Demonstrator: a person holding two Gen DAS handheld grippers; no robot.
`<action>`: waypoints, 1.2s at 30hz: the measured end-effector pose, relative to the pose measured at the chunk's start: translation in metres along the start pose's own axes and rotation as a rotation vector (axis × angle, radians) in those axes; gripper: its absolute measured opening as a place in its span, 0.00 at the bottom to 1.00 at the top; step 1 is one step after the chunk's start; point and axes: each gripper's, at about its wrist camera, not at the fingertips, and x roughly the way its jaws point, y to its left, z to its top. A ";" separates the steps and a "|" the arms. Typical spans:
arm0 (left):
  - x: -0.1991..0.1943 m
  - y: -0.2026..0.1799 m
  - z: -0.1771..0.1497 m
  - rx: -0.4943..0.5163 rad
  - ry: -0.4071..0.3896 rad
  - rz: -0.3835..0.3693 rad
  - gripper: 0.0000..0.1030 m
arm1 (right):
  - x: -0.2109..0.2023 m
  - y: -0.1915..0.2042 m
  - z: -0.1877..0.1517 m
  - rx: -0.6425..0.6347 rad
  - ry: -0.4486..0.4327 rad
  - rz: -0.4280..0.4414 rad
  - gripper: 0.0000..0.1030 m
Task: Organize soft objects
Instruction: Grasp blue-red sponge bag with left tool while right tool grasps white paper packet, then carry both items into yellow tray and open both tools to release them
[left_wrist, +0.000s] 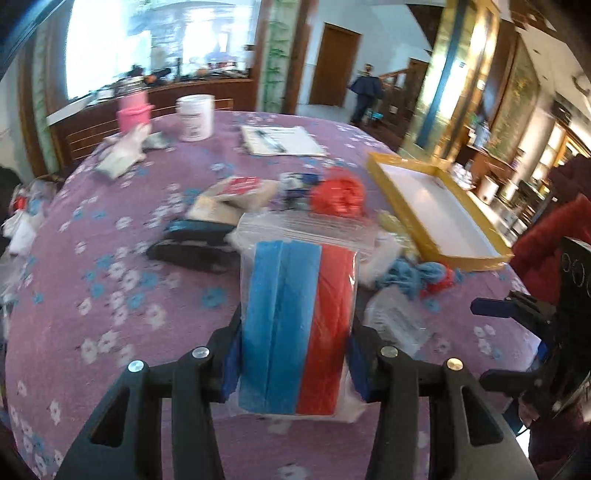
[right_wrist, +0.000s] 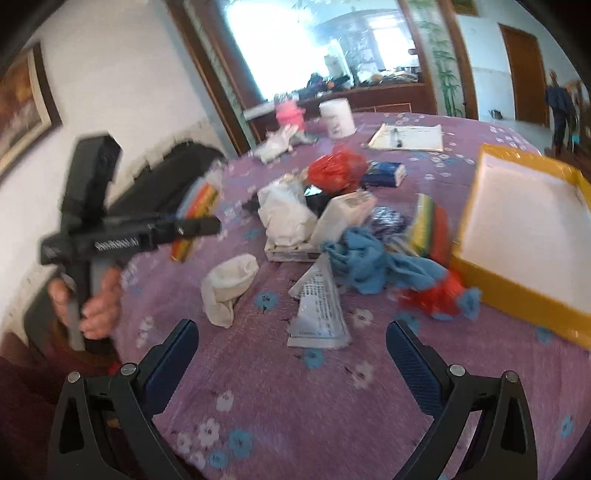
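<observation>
While the left hand-held gripper (left_wrist: 295, 363) clamps the clear zip bag of blue and red sponge cloths (left_wrist: 295, 317) lengthwise, the yellow-rimmed white tray (left_wrist: 439, 206) lies ahead to its right, nearer the open, empty right hand-held gripper (right_wrist: 293, 354).

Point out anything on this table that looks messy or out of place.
The soft things lie in a jumbled heap on the purple tablecloth: a blue cloth, a red bag and a white sock, while the yellow tray beside them holds nothing visible.
</observation>
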 end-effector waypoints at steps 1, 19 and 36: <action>0.000 0.006 -0.001 -0.010 -0.002 0.007 0.45 | 0.010 0.006 0.004 -0.023 0.026 -0.028 1.00; 0.005 0.012 -0.027 -0.042 0.014 0.006 0.45 | 0.075 0.008 0.004 -0.076 0.196 -0.209 0.39; 0.002 -0.016 -0.020 0.002 0.005 -0.004 0.45 | 0.031 0.006 -0.001 0.016 0.067 -0.074 0.39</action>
